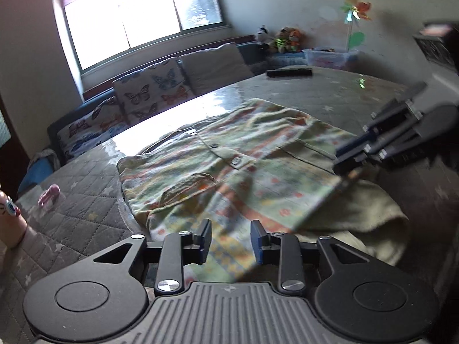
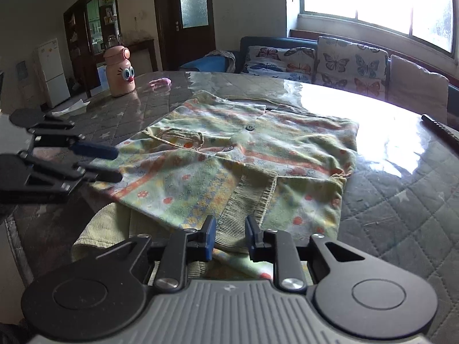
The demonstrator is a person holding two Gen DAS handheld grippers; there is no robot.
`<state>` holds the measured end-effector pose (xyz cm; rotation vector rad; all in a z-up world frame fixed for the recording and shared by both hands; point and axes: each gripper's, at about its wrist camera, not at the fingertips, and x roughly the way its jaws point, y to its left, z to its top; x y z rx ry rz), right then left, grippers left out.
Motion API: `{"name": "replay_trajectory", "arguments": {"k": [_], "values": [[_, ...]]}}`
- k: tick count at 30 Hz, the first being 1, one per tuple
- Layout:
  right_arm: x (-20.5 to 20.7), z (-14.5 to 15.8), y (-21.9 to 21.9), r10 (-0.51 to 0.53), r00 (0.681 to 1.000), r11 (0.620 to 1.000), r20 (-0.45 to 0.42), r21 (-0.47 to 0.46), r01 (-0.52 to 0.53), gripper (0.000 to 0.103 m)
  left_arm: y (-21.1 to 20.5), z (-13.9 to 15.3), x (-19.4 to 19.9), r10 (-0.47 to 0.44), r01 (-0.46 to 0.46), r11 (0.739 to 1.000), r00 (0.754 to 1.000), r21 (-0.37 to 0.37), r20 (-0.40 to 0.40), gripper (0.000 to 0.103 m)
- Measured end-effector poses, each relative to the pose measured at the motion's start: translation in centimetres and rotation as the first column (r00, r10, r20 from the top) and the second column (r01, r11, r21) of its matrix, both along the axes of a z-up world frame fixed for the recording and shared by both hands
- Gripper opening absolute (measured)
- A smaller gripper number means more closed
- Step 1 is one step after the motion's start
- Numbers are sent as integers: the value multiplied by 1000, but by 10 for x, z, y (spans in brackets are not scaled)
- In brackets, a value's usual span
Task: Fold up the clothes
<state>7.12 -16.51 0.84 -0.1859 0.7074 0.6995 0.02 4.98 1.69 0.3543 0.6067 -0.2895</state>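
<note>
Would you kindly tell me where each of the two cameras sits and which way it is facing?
Left wrist: on the left gripper at the table's near edge, facing the patterned shirt, sofa and window; its open fingers and the right gripper show.
Right wrist: on the right gripper, facing the shirt, the pink bottle and a door; its own open fingers show, with the left gripper at left.
Shared: the shirt, butterfly cushions, window, quilted table.

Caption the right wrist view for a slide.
Right gripper open above the patterned shirt's near hem, left gripper alongside, on a quilted table.
</note>
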Motion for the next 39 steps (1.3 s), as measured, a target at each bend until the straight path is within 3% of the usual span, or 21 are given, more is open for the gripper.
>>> {"name": "replay_trajectory", "arguments": {"k": [5, 10, 13, 18, 21, 25, 30, 34, 39], "values": [[-3, -3, -3, 3, 1000, 1000, 2, -1, -3, 22, -11, -8, -25, -92, 91, 992, 996, 86, 9, 48], [-3, 3, -10, -6, 1000, 1000, -15, 20, 6, 23, -26, -20, -34, -178, 172, 971, 984, 167, 19, 50], [-7, 6, -15, -6, 1000, 1000, -13, 14, 6, 30, -37, -23, -36, -228, 216, 957, 973, 196, 42, 53], [-15, 9, -25, 5, 1000, 1000, 1, -16, -5, 34, -46, -24, -31, -263, 245, 951, 962, 190, 77, 54], [-20, 11, -29, 18, 1000, 999, 20, -41, -17, 43, -50, -23, -29, -283, 263, 948, 955, 179, 94, 54], [-28, 13, -34, 54, 997, 995, 50, -82, -49, 47, -49, -20, -20, -282, 272, 955, 956, 116, 81, 49], [-39, 13, -34, 123, 989, 986, 77, -119, -113, 51, -36, -4, -4, -191, 193, 980, 980, -49, 49, 18], [-44, 12, -25, 167, 980, 978, 111, -146, -150, 55, -22, 7, 13, -101, 104, 985, 995, -139, 25, 13], [-43, 10, -6, 211, 964, 972, 161, -141, -189, 55, -15, 12, 26, -73, 71, 979, 997, -192, 0, 13]]}}
